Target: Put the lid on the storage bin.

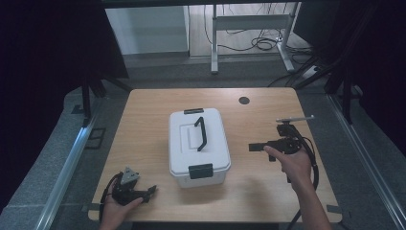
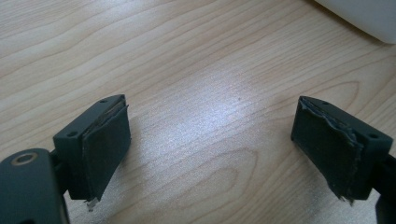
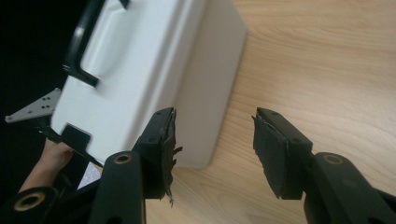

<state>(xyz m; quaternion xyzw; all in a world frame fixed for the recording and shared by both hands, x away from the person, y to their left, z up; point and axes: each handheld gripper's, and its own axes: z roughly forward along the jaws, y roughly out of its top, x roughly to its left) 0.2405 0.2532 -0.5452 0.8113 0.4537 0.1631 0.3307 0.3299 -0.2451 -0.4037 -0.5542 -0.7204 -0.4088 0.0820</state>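
A wooden tabletop (image 1: 249, 191) carries a latched white box (image 1: 198, 146) at its centre; the left hand-held gripper (image 1: 152, 190) and right hand-held gripper (image 1: 253, 147) flank it, both wide and empty; releasing a latch (image 1: 200, 171) seems next.

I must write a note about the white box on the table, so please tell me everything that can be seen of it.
The white box looks like plastic, rectangular with rounded corners, and stands upright near the middle of the wooden table. Its lid is on. A black carry handle lies along the top, and a black latch sits at each short end: the near latch and the far latch. Both look fastened. Nothing touches it except the table; the right claw points at its side, open and apart from it.
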